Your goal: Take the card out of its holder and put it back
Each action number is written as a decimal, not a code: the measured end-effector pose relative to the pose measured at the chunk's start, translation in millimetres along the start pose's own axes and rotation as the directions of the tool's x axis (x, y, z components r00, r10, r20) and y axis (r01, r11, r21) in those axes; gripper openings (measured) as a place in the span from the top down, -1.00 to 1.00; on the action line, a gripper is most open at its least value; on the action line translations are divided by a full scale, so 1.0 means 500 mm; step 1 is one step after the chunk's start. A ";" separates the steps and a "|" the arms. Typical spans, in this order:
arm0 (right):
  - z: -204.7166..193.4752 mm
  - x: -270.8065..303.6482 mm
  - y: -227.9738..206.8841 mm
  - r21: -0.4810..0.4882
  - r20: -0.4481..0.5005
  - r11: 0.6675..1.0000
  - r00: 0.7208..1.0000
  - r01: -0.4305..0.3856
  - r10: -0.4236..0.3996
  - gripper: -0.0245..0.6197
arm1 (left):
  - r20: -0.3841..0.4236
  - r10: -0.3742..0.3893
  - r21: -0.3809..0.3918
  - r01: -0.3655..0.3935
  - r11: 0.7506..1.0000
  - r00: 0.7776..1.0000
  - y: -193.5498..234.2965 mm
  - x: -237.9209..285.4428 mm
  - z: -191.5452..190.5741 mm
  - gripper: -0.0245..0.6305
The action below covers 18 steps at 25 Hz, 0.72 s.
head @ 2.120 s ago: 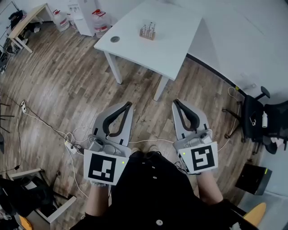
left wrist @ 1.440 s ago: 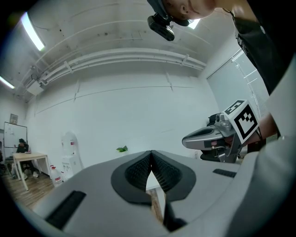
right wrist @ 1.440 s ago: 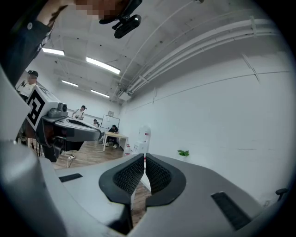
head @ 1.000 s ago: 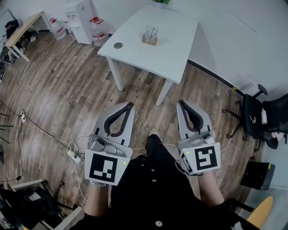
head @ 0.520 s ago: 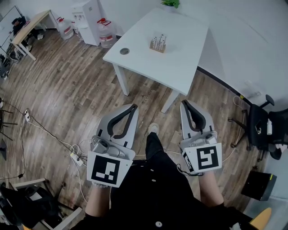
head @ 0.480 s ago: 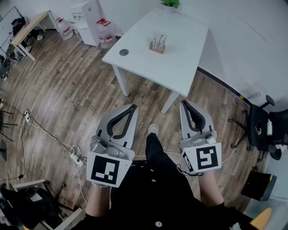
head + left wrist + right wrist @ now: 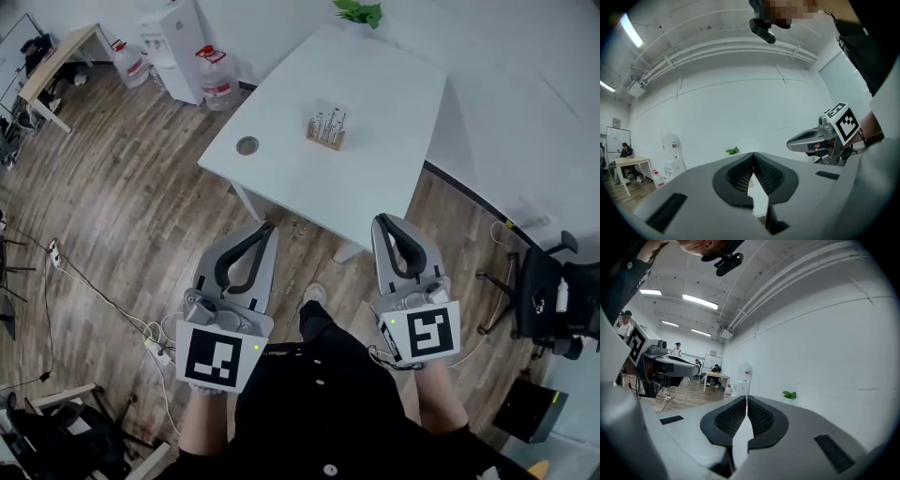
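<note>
A small wooden holder (image 7: 325,130) with several upright cards or slips stands on the white table (image 7: 394,84), well ahead of both grippers. In the head view my left gripper (image 7: 267,228) and right gripper (image 7: 382,221) are held side by side over the wooden floor, just short of the table's near edge. Both are shut with nothing between the jaws. The left gripper view shows its own jaws (image 7: 753,154) pressed together, with the right gripper (image 7: 808,138) off to the right. In the right gripper view the jaws (image 7: 746,399) also meet, empty.
A round grommet (image 7: 247,145) is set in the table near its left corner and a green plant (image 7: 360,11) stands at its far end. A water dispenser (image 7: 174,47) and bottles (image 7: 214,77) stand at the back left. An office chair (image 7: 553,300) is at the right. Cables (image 7: 94,281) trail over the floor at the left.
The table and holder have come nearer and lower in the head view as the person walks toward them. Both grippers stay shut and keep their place before the body.
</note>
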State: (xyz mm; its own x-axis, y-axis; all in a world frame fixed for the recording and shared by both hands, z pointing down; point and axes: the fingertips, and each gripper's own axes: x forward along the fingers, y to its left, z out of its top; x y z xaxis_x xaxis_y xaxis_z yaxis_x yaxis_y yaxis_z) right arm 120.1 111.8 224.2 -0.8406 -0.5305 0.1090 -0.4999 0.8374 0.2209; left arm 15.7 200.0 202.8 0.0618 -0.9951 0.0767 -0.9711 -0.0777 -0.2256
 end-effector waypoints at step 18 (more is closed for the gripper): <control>-0.080 0.235 -0.202 0.040 -0.065 0.999 0.998 -0.024 0.027 0.78 | -0.056 -0.046 -0.053 0.043 0.998 0.997 0.061 0.325 -0.028 0.88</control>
State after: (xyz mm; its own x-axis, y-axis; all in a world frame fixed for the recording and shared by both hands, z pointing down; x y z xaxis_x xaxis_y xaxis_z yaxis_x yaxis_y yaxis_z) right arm 80.1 -40.4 253.2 -0.8382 -0.5155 0.1780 -0.4875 0.8545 0.1790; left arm -7.2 36.8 221.8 0.0933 -0.9856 0.1411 -0.9785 -0.1169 -0.1701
